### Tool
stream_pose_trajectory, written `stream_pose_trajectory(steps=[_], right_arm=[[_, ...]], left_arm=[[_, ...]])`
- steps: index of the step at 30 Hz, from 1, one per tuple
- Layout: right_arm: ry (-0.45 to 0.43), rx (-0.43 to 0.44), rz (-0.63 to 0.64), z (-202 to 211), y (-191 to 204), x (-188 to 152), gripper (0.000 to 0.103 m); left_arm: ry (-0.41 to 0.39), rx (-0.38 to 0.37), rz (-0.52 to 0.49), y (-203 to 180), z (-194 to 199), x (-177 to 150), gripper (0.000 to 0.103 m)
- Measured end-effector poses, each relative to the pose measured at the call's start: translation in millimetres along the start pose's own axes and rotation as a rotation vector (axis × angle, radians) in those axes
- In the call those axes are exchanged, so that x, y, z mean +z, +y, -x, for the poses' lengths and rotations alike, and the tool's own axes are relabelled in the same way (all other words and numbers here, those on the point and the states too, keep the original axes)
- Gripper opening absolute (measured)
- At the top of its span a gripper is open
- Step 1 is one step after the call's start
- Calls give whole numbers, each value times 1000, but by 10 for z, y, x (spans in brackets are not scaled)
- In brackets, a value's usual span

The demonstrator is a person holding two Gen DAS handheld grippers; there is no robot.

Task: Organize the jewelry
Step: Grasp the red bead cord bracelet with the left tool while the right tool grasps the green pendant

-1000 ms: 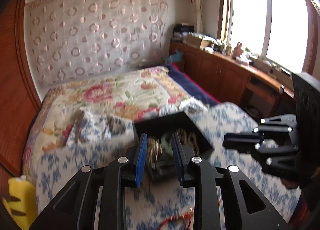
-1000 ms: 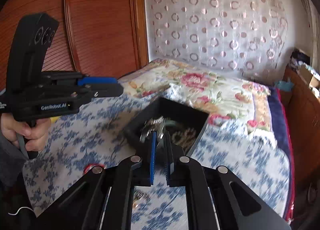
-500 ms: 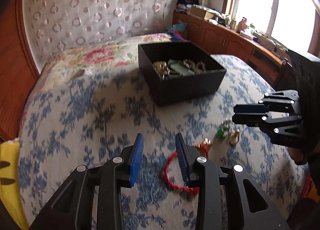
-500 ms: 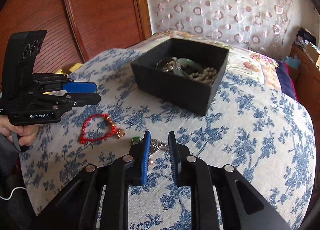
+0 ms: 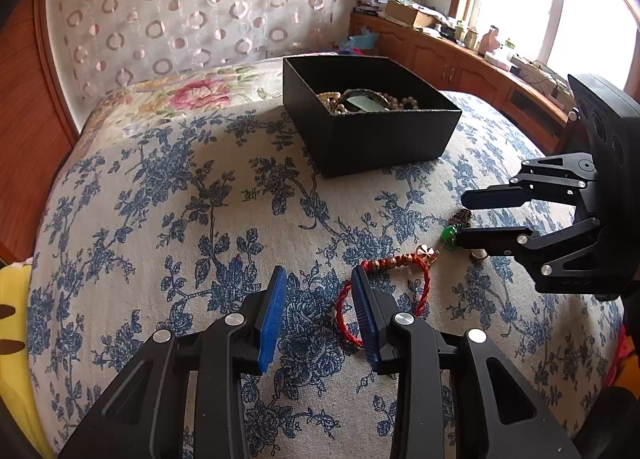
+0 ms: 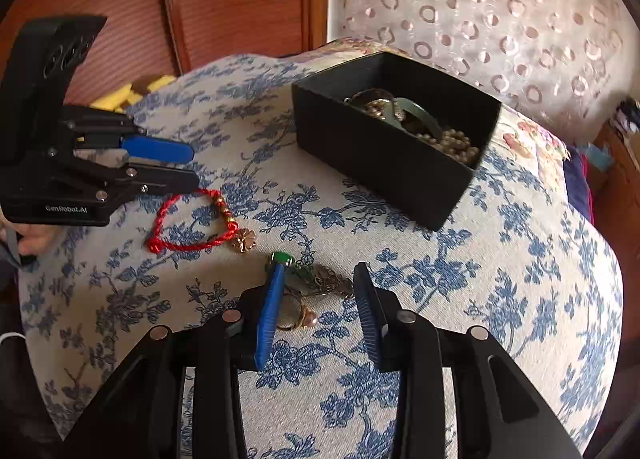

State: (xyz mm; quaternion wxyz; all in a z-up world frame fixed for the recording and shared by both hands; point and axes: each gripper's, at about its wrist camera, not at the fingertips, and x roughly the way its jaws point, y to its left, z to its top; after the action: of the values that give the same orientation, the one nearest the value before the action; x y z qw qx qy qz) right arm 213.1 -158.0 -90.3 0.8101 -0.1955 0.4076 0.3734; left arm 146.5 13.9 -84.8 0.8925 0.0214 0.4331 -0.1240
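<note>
Since a second ago I have pulled both tongs back from the black box (image 5: pixel 370 115) toward the loose pieces.

Left view: my left tongs (image 5: pixel 318 311) are spread, with the red bracelet (image 5: pixel 384 287) at the right finger and bare bedspread (image 5: pixel 160 195) to the left.

Right view: my right tongs (image 6: pixel 316 307) are spread around the ring (image 6: pixel 296 315) and green pendant (image 6: pixel 282 258); the box edge sits well beyond.

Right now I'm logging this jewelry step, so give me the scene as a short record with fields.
surface: blue floral cloth
box: black box, open, jewelry inside
loose pieces: red cord bracelet; green-stone piece; gold ring
left claw: open, beside the bracelet
right claw: open, around the ring and green-stone piece
held: nothing
</note>
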Motion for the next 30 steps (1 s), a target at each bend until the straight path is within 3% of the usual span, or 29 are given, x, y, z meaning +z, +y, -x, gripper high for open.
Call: stream_pose_trajectory(steps=[5,7,12,14,27,30], right_arm=[[-4,-4,27,-71,34,100,38],[-5,15,38,-80,34,123,30],[-2,38,60,-147,41,226,25],[6,68,57,-160,23,245,13],[-58,20,-6,-13,-113,231,4],[-76,7,-14,60,-147,236,4]], left_arm=[[9,4,1,4,-37,2,33],[12,5,1,7,-46,5,34],[10,6,-7,-3,-59,17,36],[9,10,-12,-12,-65,22,37],[1,-32,-14,-79,-2,-17,37],[3,-21,-32,-115,-30,-33,31]])
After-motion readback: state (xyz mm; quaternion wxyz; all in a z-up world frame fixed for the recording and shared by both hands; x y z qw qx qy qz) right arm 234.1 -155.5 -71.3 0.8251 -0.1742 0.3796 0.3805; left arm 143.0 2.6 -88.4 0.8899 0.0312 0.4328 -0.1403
